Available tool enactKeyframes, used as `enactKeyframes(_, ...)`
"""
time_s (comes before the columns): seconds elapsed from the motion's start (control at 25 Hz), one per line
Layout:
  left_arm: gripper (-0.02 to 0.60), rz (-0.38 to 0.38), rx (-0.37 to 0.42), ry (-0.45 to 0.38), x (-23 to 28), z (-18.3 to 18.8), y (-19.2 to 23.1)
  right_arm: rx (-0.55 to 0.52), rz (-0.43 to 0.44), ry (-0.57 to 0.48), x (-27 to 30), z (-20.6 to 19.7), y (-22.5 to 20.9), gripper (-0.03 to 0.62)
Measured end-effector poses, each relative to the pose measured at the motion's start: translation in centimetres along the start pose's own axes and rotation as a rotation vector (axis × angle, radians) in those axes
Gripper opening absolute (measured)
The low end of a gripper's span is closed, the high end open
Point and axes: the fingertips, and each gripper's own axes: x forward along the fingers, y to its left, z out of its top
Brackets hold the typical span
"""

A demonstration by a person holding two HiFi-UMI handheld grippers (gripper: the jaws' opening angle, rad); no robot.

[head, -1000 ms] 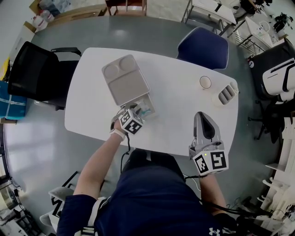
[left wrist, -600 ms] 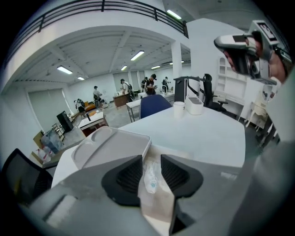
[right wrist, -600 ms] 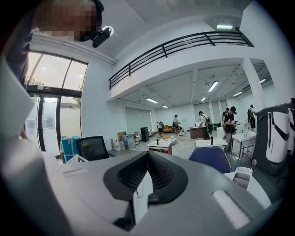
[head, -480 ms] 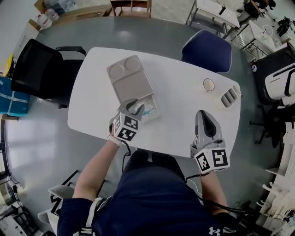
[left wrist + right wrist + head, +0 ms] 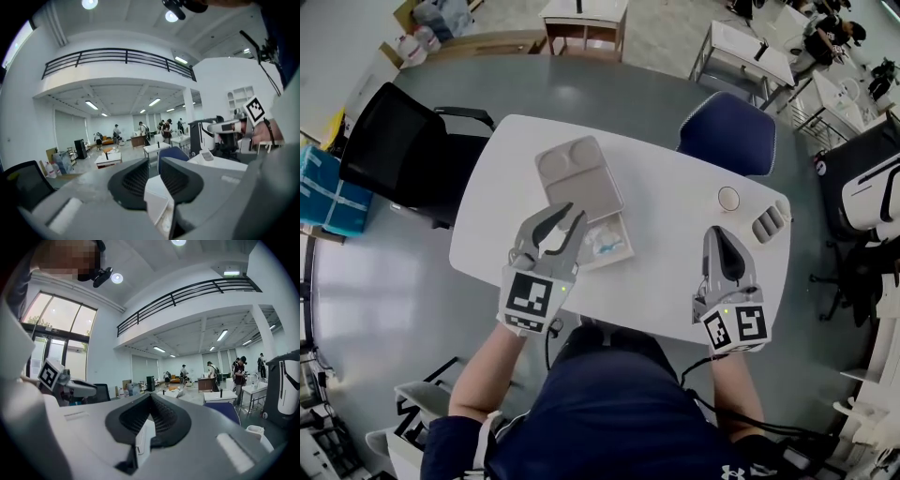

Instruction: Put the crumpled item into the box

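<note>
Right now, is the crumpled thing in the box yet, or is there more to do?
Done, it seems: the crumpled item lies inside the open grey box. In hand: nothing. The left gripper hovers above the box, its jaws apart, having just closed a little, nothing between them; the right gripper is shut. Left: perhaps shutting the lid, which lies flat open.

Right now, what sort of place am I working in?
Probably a large open lab or office hall: a white table with a black chair and a blue chair, more desks beyond, and a railed mezzanine overhead.
</note>
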Motion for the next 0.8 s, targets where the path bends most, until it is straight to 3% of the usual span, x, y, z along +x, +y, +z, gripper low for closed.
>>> enactKeyframes(0.12, 0.032, 0.071, -0.084, -0.12, -2.7, 4.5, 1.4, -0.013, 0.009, -0.027, 0.5, 1.4, 0.4, 0.002)
enactKeyframes(0.2, 0.002, 0.09, -0.069, -0.184, -4.2, 7.1, 1.9, -0.018, 0.013, -0.047, 0.8, 2.5, 0.6, 0.002)
enactKeyframes(0.36, 0.002, 0.091, -0.017, -0.291, -6.5, 10.9, 1.3, -0.028, 0.031, -0.105, 1.3, 4.8, 1.3, 0.002)
enactKeyframes(0.48, 0.002, 0.121, 0.021, -0.325, -7.6, 12.1, 1.0, -0.037, 0.046, -0.137, 1.2, 6.2, 1.9, 0.002)
enactKeyframes(0.8, 0.002, 0.176, -0.027, -0.356, -8.2, 12.3, 2.0, -0.06, 0.077, -0.18, 0.7, 7.8, 2.5, 0.002)
